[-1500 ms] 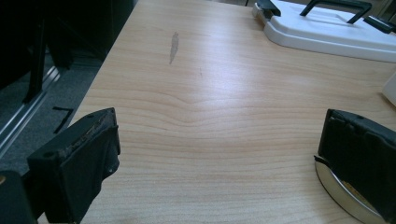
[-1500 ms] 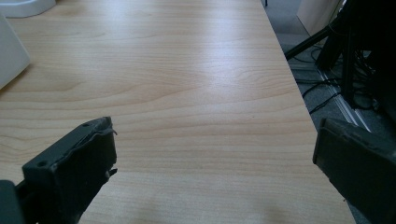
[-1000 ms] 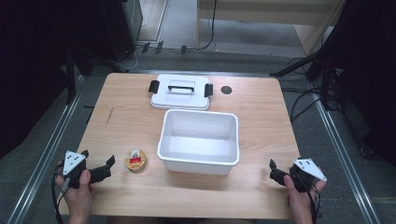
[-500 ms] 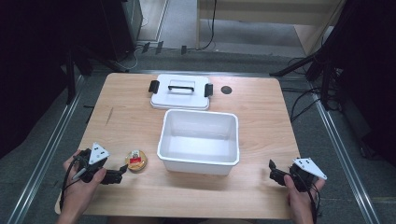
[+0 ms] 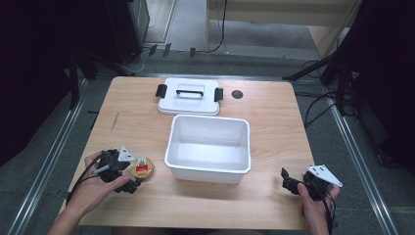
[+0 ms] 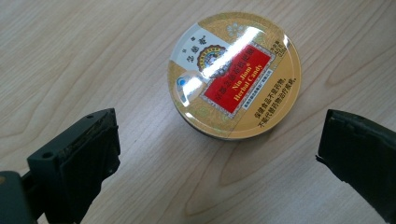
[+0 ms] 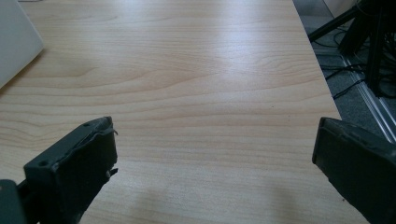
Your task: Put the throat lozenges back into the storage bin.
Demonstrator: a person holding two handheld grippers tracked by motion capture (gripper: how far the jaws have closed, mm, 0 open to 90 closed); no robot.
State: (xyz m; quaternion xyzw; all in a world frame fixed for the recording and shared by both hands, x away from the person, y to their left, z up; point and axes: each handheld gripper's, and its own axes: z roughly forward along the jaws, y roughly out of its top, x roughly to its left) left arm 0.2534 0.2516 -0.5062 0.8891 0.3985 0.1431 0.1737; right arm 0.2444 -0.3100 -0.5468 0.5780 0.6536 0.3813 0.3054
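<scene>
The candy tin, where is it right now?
In the high view, the candy tin lies flat on the table near its front left, just left of the white box. The open left gripper is right beside it.

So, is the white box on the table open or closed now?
Open. The white box has no cover on it and its inside looks empty; its lid lies flat on the table behind it.

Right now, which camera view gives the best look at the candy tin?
The left gripper view: the candy tin lies close up between the open jaws, label readable. The high view shows it as a small gold disc beside the white bin.
</scene>
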